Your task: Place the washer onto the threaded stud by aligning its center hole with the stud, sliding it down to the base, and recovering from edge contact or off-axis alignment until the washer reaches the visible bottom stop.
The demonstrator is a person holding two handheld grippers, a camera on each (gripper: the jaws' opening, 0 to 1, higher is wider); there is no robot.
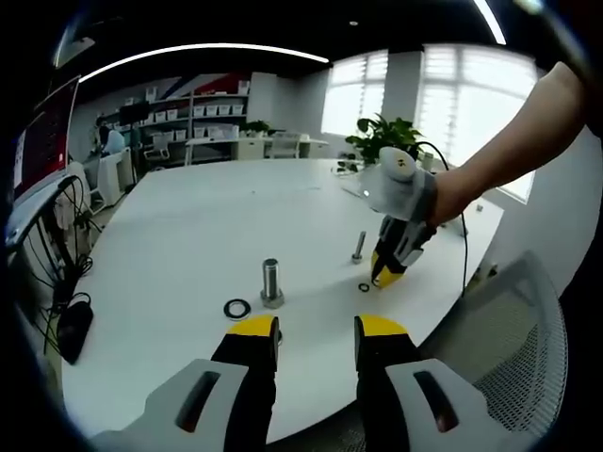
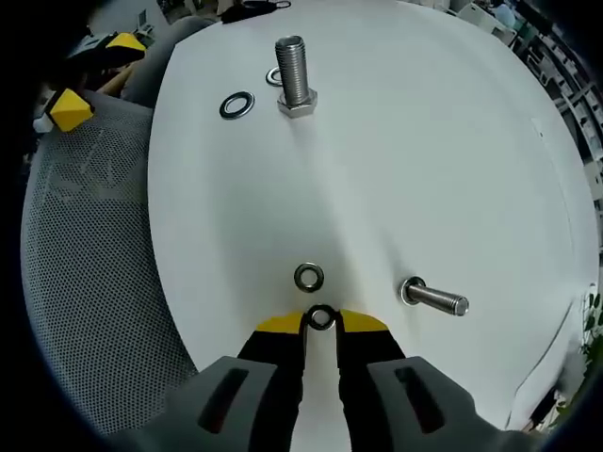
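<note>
Right hand-held gripper (image 2: 321,323): jaws nearly closed, pinching a small washer (image 2: 321,317) by its edge at the yellow tips. The ring sits low over the white counter (image 2: 424,141), flat or nearly so; I cannot tell whether it is lifted clear. A second small washer (image 2: 309,277) lies on the counter just ahead of the tips.

Small stud (image 2: 435,298) stands near, off to the right in the right gripper view. Large stud (image 2: 295,75) stands well apart, with a large washer (image 2: 236,104) flat beside it and another ring partly hidden behind it.

Left hand-held gripper (image 1: 317,336): jaws apart, empty, hovering short of the large stud (image 1: 271,282).

Risks, as I judge them:
- Grip is on the rim only, at the very tips. The washer may pivot or slip out on contact with the threads.
- The jaws cover part of the ring, so the hole may meet the stud top off-centre and ride on its edge.
- If tilted, the washer could catch on the threads and jam before reaching the base.
- A sideways push might topple the small stud, which only stands on its head.
- The loose washer nearby could be knocked.
</note>
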